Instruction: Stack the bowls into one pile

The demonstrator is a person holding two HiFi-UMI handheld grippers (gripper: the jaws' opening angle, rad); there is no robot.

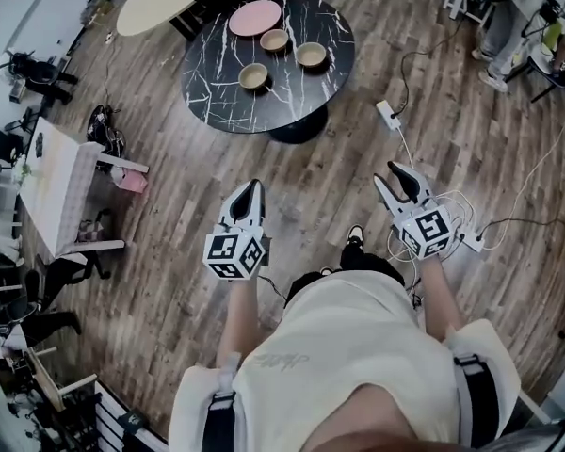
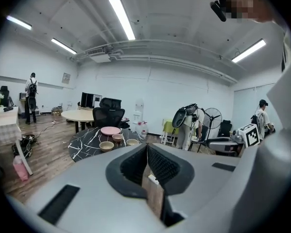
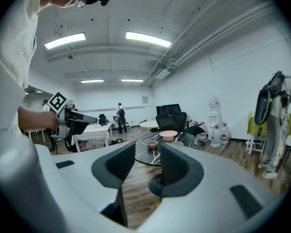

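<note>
Bowls: three tan bowls, the near bowl (image 1: 254,75), the far bowl (image 1: 275,40) and the right-hand bowl (image 1: 311,55), stand apart from each other on the round black marbled table (image 1: 207,102); none is stacked yet.
Plate: a pink plate (image 1: 255,17) lies just behind the far bowl.
Left gripper (image 1: 251,188): jaws pressed together at the tips, holding nothing, well short of the table.
Right gripper (image 1: 393,179): jaws spread, only floor and the distant table between them, also well short of it.
Step in hand: most likely the approach; the person stands on the wooden floor (image 1: 320,186), far from the bowls.
Doing it well: step close first, part the left jaws, pinch one bowl by its rim, lift it level and lower it centred into a neighbour; mind the white cable (image 1: 410,153) trailing over the floor on the right.
Writing: only the black-and-white square markers on the gripper cubes; faint print on the person's shirt (image 1: 292,358) is too small to read; no brand shows on the bowls.
</note>
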